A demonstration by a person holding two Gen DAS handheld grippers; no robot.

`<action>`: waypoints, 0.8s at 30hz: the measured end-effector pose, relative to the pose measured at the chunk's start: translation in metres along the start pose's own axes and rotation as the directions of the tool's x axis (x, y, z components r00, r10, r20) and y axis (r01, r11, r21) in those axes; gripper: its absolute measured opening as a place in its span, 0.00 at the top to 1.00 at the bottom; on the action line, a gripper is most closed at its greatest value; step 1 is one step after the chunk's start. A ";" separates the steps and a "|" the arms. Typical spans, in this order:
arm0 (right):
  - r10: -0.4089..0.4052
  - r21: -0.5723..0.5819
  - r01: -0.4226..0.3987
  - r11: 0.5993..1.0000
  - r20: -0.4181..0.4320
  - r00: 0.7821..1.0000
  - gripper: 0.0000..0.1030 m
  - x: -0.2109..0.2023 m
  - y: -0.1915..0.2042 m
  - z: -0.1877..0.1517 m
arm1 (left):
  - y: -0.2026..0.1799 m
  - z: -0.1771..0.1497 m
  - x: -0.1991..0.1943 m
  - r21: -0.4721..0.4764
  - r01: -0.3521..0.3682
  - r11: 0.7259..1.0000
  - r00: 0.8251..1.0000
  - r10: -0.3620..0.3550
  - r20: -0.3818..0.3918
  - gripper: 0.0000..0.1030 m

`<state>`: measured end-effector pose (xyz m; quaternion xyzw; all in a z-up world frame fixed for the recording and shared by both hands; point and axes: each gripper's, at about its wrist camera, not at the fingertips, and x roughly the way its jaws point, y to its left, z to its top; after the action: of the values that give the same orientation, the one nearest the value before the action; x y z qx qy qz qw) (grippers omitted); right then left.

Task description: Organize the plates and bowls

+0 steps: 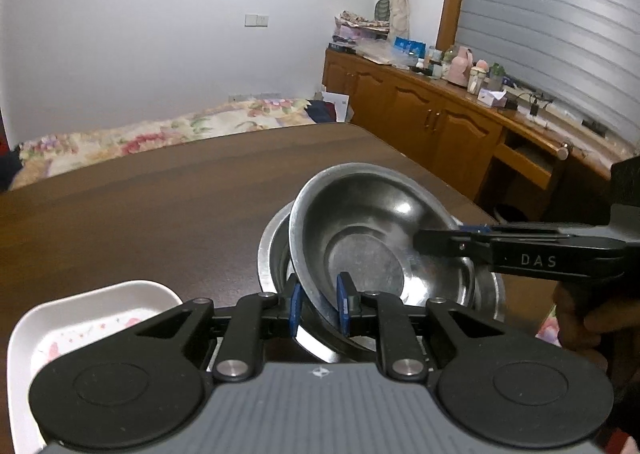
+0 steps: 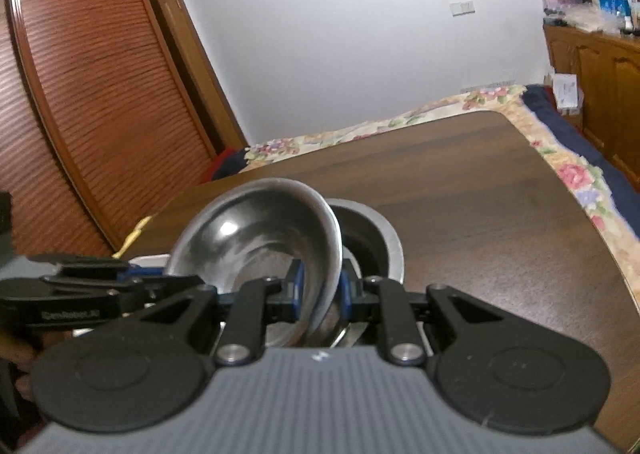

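Observation:
A steel bowl [image 1: 376, 238] hangs tilted over a second steel bowl [image 1: 276, 250] that rests on the brown table [image 1: 140, 206]. My left gripper [image 1: 319, 304] is shut on the tilted bowl's near rim, blue pads on either side of it. My right gripper [image 1: 448, 242] comes in from the right and pinches the opposite rim. In the right wrist view the same tilted bowl [image 2: 256, 230] stands between my right gripper's [image 2: 322, 292] blue pads, with the lower bowl [image 2: 376, 238] just behind it and my left gripper [image 2: 132, 274] at the left.
A white rectangular dish [image 1: 96, 318] with a floral print lies at the table's near left. A bed with a floral cover [image 1: 160, 134] lies beyond the table. A wooden cabinet [image 1: 432, 110] with clutter stands at the right. A hand [image 1: 584, 318] holds the right tool.

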<state>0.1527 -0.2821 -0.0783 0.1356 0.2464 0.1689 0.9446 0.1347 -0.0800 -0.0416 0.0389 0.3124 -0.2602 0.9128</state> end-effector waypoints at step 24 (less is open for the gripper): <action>-0.081 -0.125 0.084 0.989 0.029 0.996 0.79 -0.002 0.010 0.000 | 0.002 -0.008 -0.012 -0.055 -0.063 0.997 0.993 0.068 0.096 0.82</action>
<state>0.1484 -0.2738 -0.0736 0.0673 0.2295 0.1432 0.9604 0.1238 -0.0708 -0.0410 0.0126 0.2724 -0.2236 0.9358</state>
